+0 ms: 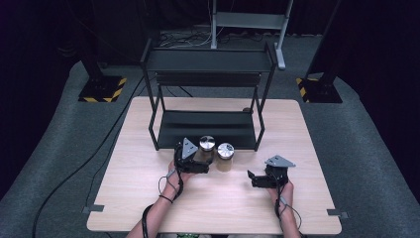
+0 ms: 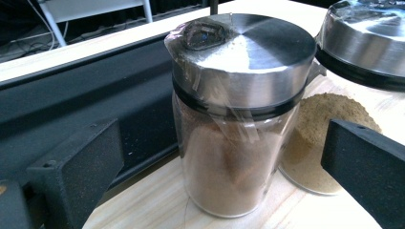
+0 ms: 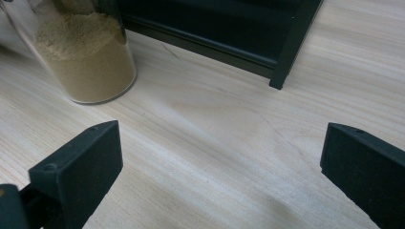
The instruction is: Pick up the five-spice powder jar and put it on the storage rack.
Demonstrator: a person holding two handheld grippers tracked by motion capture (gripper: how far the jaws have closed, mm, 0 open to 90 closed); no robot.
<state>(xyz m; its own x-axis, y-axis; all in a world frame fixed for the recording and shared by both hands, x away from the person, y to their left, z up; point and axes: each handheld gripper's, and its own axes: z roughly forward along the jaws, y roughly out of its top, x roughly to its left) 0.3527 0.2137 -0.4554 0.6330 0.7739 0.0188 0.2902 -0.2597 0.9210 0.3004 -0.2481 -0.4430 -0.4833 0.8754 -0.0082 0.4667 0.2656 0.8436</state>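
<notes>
Two glass spice jars stand side by side on the wooden table (image 1: 148, 208), just in front of the black two-tier rack (image 1: 208, 94). The left jar (image 2: 236, 138) holds reddish-brown powder; the right jar (image 1: 225, 157) holds paler, sandy powder. Both wear brushed-metal lids with a black seal ring.

Left gripper (image 1: 190, 161): jaws spread wide, one on either side of the left jar at glass height, neither touching it that I can tell. Nothing held yet. Right gripper (image 1: 261, 178): also spread wide, empty, hovering low over bare wood to the right of the jars and well apart from them.

Handling, as I judge it:
- Glass body, stiff and smooth, likely slippery under hard pads. Breakable if knocked over or dropped.
- Roughly three-quarters full, so moderate weight, centred low. Powder will shift if tilted.
- Clear tape or film runs down from the lid over the shoulder of the left jar, with a dark lump stuck on the lid top. Avoid pinching there.
- Best hold: mid-body on the straight glass wall, below the seal ring, squarely across the widest line.

Room:
- The jars stand very near each other; the inner jaw has little gap to slip into and may nudge the right jar.
- Rack's lower shelf edge and front legs sit just beyond the jars.
- Open table to the near side and both flanks.
</notes>
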